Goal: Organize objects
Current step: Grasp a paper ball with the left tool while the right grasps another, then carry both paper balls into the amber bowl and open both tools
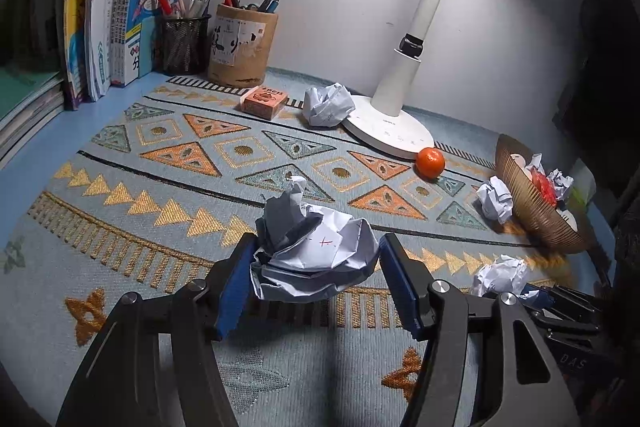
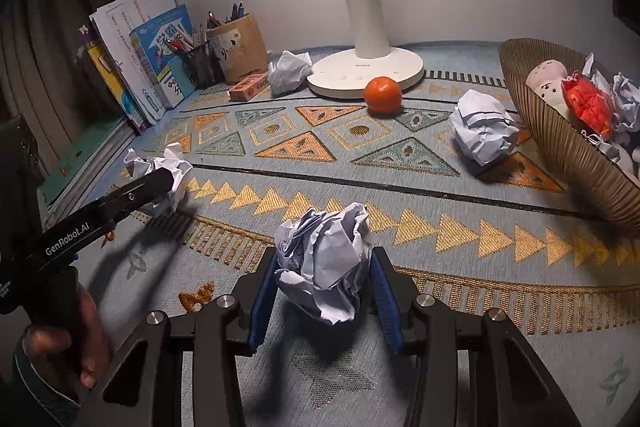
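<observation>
Each tool, left and right, clamps a paper ball; open mat ahead

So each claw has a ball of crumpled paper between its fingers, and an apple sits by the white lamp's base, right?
Not quite: the fruit by the lamp base is an orange, as the right wrist view shows. The rest holds: the left gripper and right gripper each have a crumpled paper ball between their fingers.

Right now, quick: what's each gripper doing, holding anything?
Left gripper: shut on a crumpled paper ball, held between its blue pads.
Right gripper: shut on another paper wad, lifted above the patterned mat.
</observation>
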Available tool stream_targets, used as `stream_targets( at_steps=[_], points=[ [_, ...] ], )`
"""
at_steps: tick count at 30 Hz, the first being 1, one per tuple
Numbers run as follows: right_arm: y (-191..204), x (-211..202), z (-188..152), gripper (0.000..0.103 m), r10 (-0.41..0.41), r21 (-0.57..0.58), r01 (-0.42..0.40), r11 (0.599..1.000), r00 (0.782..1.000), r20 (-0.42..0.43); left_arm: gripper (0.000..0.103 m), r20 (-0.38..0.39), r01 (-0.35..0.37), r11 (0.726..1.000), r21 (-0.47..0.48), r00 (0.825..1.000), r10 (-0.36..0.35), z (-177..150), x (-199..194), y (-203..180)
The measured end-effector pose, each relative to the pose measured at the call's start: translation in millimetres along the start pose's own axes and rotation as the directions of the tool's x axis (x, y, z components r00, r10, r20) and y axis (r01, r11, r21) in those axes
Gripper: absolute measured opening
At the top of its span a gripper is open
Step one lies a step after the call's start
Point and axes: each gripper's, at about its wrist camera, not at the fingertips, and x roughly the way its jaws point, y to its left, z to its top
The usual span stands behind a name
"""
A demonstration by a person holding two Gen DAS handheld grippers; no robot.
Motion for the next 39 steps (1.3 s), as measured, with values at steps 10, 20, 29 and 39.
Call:
stream_targets(
  at_steps=[10,20,29,39],
  points=[
    [5.2,4.4,-1.4,0.053,-0.058,-0.017,0.058,0.998,0.998,-0.016,0.059,-0.009,0.000,1.000,-0.007,1.000,0.000,0.1,2.0,2.6],
    [9.9,-6.3,-1.5,0.044,-0.035,-0.023,0.036,0.999,0.999,0.032,0.060,-0.009,0.004,1.000,-0.013,1.000,-0.004,0.0,2.7,3.1],
    [12.9,-26.0,-4.1,0.044,-0.008,-0.042,0.013,0.999,0.992,0.124,0.060,0.020,-0.004,1.000,-0.007,1.000,0.004,-0.6,-3.3,1.6],
    [-73.5,-139.4,14.2,0.044,0.077,0.165,-0.129,0.978,0.953,0.294,0.059,0.035,0.228,0.957,0.181,0.971,-0.238,49.1,-24.9,-102.9]
  ],
)
